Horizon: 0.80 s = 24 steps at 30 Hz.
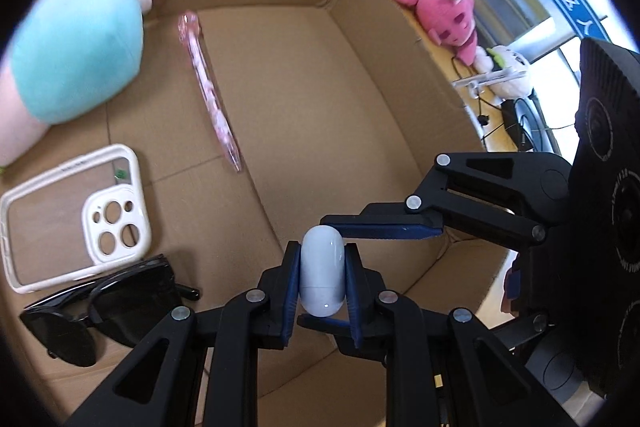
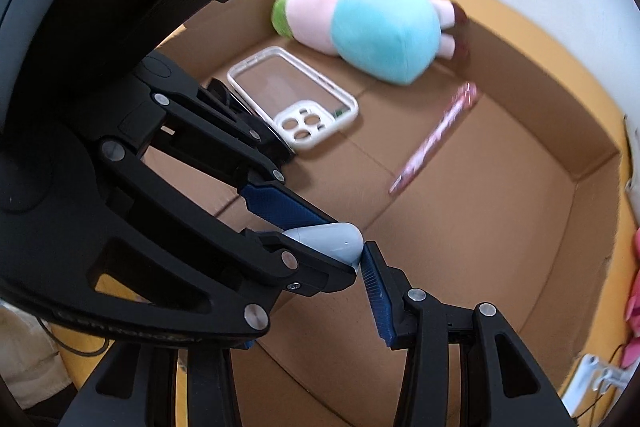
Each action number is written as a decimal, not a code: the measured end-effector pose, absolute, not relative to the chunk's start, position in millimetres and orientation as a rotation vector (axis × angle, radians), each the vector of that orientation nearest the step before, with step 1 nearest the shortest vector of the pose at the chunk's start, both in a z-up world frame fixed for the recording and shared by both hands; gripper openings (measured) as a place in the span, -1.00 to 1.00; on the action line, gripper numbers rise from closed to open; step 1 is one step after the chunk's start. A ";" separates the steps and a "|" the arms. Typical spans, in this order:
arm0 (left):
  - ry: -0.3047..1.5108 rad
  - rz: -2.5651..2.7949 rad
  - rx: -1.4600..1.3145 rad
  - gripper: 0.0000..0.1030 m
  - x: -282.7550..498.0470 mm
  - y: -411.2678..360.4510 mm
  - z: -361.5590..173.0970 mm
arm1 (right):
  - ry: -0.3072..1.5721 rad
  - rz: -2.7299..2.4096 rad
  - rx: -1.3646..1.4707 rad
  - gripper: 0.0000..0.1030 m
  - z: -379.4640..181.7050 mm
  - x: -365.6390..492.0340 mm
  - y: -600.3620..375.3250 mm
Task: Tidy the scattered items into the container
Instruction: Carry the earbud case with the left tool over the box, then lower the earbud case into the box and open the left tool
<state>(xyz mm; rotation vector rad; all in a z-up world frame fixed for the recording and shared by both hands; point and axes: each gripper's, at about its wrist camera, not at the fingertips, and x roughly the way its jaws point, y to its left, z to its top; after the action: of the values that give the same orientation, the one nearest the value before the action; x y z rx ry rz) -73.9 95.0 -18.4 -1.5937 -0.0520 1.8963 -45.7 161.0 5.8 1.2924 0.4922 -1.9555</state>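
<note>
Open cardboard box (image 1: pixel 320 99), viewed from above. Inside, along one wall: plush toy (image 1: pixel 80 51) in a turquoise dress, clear phone case (image 1: pixel 72 215) lying flat, black sunglasses (image 1: pixel 100 311) just beside the case. Pink patterned pen (image 1: pixel 212 95) on the box floor, apart from these. Above the floor: pale blue capsule-shaped case (image 1: pixel 322 271), gripped between the left gripper (image 1: pixel 322 279) fingers and also across its ends by the right gripper (image 2: pixel 360 259) fingers.
</note>
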 end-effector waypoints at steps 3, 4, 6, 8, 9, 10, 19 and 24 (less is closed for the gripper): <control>-0.060 1.879 -1.611 -0.62 -76.7 100.3 -25.5 | 0.482 -1.955 1.323 -0.09 0.0 -47.1 165.6; -0.060 1.874 -1.616 -0.62 -77.5 102.2 -27.8 | 0.480 -1.956 1.332 -0.09 -1.4 -47.4 166.9; -0.057 1.867 -1.626 -0.62 -79.0 106.2 -32.3 | 0.476 -1.957 1.354 -0.09 -4.7 -48.9 170.1; -0.054 1.861 -1.633 -0.62 -79.7 110.0 -35.7 | 0.477 -1.959 1.372 -0.09 -7.4 -48.3 172.5; -0.055 1.857 -1.637 -0.62 -80.2 111.3 -37.6 | 0.479 -1.960 1.379 -0.09 -8.6 -48.3 173.6; -0.056 1.852 -1.640 -0.62 -80.7 112.8 -39.3 | 0.478 -1.962 1.387 -0.09 -9.8 -48.5 174.9; -0.079 1.839 -1.641 -0.61 -87.2 116.9 -42.6 | 0.463 -1.987 1.416 -0.09 -9.1 -47.9 183.0; -0.089 1.854 -1.643 -0.56 -86.8 112.3 -43.4 | 0.456 -2.001 1.418 -0.09 -7.6 -45.5 182.6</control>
<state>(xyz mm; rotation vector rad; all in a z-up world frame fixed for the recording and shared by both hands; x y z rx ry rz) -86.8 112.3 -43.4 -1.6430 -0.0891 1.8544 -45.5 182.6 -7.6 1.4181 0.4557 -2.0010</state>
